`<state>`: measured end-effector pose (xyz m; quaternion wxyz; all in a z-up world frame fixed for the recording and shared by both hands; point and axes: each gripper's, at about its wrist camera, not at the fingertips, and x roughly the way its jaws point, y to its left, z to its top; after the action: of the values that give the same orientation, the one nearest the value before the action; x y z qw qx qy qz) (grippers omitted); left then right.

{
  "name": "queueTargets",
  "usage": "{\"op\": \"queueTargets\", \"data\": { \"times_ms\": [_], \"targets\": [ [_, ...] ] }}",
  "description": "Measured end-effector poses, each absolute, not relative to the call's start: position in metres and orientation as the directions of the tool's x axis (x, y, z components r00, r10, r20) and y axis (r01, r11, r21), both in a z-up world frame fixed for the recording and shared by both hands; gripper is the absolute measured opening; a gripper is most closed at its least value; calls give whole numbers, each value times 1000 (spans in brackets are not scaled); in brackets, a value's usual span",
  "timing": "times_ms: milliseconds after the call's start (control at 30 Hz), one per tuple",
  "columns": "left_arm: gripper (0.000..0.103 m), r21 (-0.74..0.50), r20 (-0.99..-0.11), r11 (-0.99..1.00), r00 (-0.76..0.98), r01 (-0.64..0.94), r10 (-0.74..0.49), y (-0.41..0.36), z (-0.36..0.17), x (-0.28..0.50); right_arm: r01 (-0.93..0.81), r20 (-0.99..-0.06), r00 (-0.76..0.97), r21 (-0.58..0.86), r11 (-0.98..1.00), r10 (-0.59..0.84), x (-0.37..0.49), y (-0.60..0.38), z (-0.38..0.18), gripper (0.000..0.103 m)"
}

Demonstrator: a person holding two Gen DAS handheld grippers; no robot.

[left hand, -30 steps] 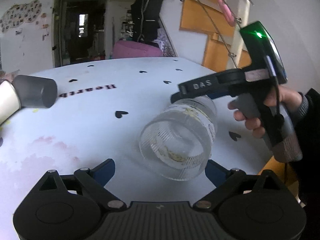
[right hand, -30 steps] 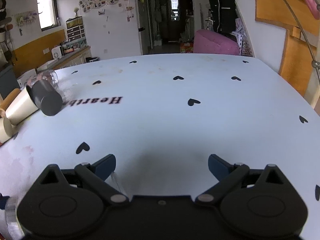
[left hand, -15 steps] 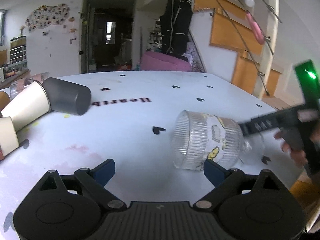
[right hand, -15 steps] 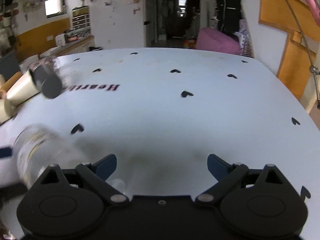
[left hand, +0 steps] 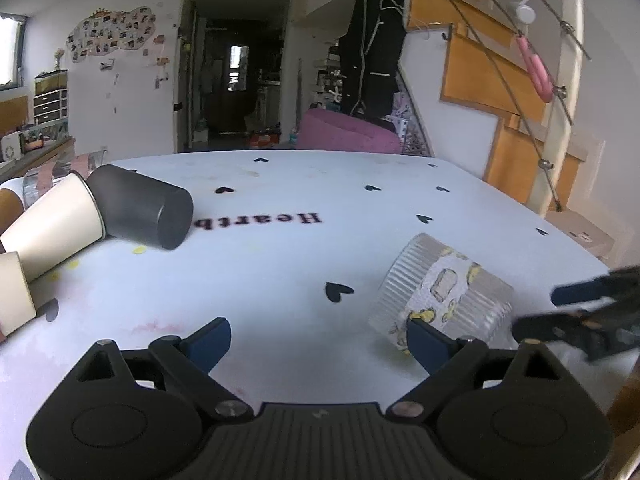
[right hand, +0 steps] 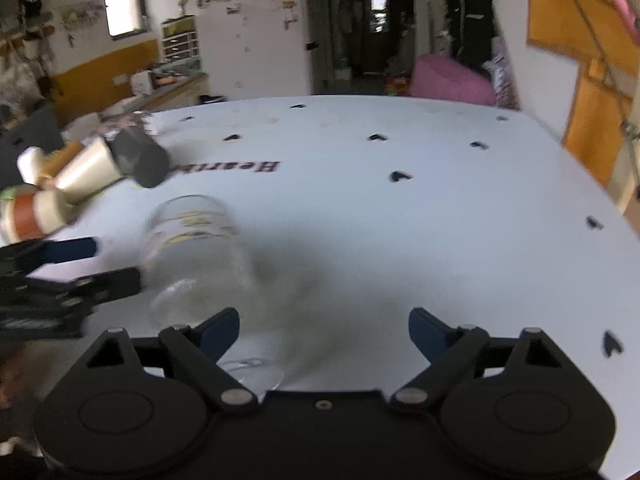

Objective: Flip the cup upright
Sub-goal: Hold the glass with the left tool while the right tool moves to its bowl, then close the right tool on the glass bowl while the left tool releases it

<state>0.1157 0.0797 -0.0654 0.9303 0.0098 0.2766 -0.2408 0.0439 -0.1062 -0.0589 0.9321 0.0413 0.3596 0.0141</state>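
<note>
Cup (left hand: 440, 300) on its side, just right of left gripper (left hand: 318, 338); both grippers gape empty.

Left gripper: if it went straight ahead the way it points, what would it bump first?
Probably nothing soon: ahead of the left gripper is bare table. The clear cup lies off to its right, by the right finger.

Dark grey cup (left hand: 146, 211) lying on white heart-print table (left hand: 280, 256), cream paper cups (left hand: 52, 226) beside it, pink seat (left hand: 348, 135) behind
</note>
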Motion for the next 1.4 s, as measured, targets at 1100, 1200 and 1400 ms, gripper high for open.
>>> {"op": "queueTargets", "data": {
  "times_ms": [1100,1200,1400],
  "targets": [
    [95,-114,-499,884,743,454,-446,95,-64,92,-28,-871,318,385,922,374,185,-93,-40,93],
    [96,-126,-500,885,742,448,-447,97,-66,91,-73,-886,302,346,936,351,189,-83,-45,93],
    [102,-136,-502,891,745,434,-439,101,-66,90,-91,-874,313,362,928,372,187,-85,-52,78]
  ]
}}
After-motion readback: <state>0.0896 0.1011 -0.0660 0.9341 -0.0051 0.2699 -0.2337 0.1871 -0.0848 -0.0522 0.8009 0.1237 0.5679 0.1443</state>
